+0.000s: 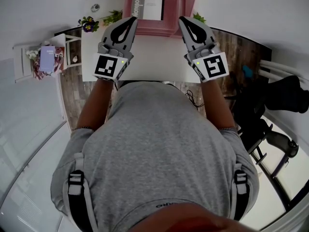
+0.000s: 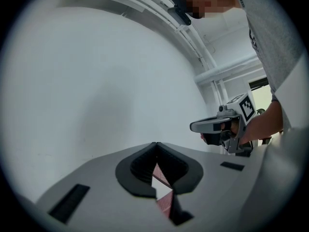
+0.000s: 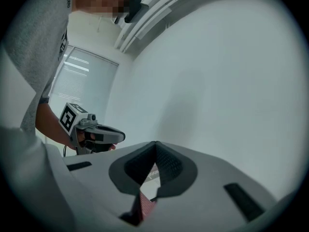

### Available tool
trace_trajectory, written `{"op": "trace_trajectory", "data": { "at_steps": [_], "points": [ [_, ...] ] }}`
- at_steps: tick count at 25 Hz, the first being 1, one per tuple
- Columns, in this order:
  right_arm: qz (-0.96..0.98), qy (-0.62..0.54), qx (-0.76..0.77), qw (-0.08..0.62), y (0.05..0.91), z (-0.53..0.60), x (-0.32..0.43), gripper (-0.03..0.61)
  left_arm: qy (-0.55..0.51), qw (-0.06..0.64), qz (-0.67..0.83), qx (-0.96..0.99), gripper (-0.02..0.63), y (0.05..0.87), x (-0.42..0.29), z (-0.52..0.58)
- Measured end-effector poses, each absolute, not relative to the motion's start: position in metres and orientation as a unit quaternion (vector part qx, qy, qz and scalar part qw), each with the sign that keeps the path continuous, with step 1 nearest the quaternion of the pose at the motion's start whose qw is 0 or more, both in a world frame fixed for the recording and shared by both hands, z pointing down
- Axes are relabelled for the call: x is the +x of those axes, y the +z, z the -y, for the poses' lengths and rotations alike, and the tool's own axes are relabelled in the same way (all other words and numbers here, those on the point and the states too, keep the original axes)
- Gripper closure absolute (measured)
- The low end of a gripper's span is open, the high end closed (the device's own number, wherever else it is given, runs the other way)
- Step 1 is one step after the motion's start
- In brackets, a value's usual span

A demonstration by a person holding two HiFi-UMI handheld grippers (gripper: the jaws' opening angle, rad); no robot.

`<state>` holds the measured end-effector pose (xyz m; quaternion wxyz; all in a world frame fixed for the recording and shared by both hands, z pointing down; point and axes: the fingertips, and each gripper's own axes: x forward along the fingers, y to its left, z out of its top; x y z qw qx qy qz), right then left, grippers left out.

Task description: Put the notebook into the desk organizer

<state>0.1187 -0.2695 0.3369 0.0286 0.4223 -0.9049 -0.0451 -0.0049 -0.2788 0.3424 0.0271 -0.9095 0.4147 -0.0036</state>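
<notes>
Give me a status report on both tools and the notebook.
Left tool shut, empty. Right tool shut, empty. Notebook stands inside pink desk organizer. Nothing in the way seen.

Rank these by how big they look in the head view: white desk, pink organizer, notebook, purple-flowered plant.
1. white desk
2. pink organizer, cut off by the top edge
3. notebook, also cut off
4. purple-flowered plant

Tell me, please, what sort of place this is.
Probably a home office or study corner: a white desk, a pink desk organizer standing on it, a small flowering plant at the desk's corner, and wood-plank flooring.
</notes>
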Motion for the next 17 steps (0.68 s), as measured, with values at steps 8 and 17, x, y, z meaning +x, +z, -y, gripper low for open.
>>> {"op": "trace_trajectory", "data": {
  "at_steps": [8, 17],
  "points": [
    [0.904, -0.047, 0.423, 0.024, 0.3327, 0.2709, 0.1154, 0.572, 0.003, 0.03, -0.408, -0.912, 0.594, 0.3419, -0.0042, 0.2789],
    [0.903, -0.046, 0.426, 0.022, 0.3305, 0.2704, 0.1141, 0.572, 0.0, 0.027, -0.409, -0.912, 0.594, 0.3436, -0.0052, 0.2776]
  ]
}}
